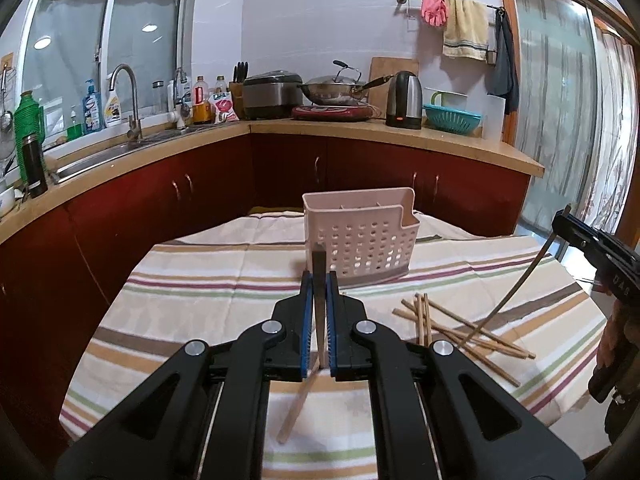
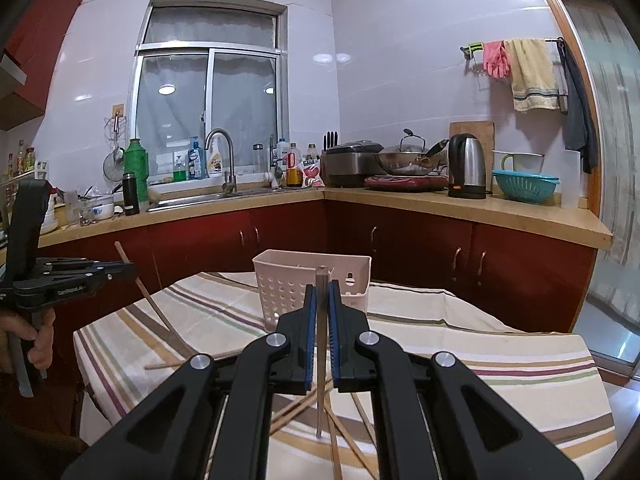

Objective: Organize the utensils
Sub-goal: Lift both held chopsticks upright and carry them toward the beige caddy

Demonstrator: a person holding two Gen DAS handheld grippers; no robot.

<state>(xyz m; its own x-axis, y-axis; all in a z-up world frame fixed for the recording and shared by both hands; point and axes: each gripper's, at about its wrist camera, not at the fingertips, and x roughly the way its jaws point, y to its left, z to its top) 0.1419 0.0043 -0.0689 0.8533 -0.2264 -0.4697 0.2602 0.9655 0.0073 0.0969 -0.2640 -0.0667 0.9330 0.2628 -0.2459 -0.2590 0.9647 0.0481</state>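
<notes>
Both grippers are clamped on a chopstick apiece: the left gripper [image 1: 319, 280] holds a wooden chopstick [image 1: 298, 408], the right gripper [image 2: 320, 292] a metal one [image 2: 319, 400], each steeply upright. The basket [image 1: 360, 240] stands straight ahead of both, the left looking nearer; spare chopsticks [image 1: 460, 328] lie on the cloth [image 1: 200, 272].

L tool [image 1: 319, 280] was clamped on one wooden chopstick [image 1: 298, 408], stick tilted, its lower end hanging over the striped cloth [image 1: 192, 292] near the counter's front edge. Pink perforated utensil holder [image 1: 362, 240] stood upright just beyond the tool tips, toward the counter's far edge. Loose pile of chopsticks [image 1: 452, 330] lay crossed on the cloth, R of centre. R tool [image 1: 566, 216] came in at the R edge, gripping a thin grey stick [image 1: 512, 292] that slanted down w/ its tip among the pile.
</notes>
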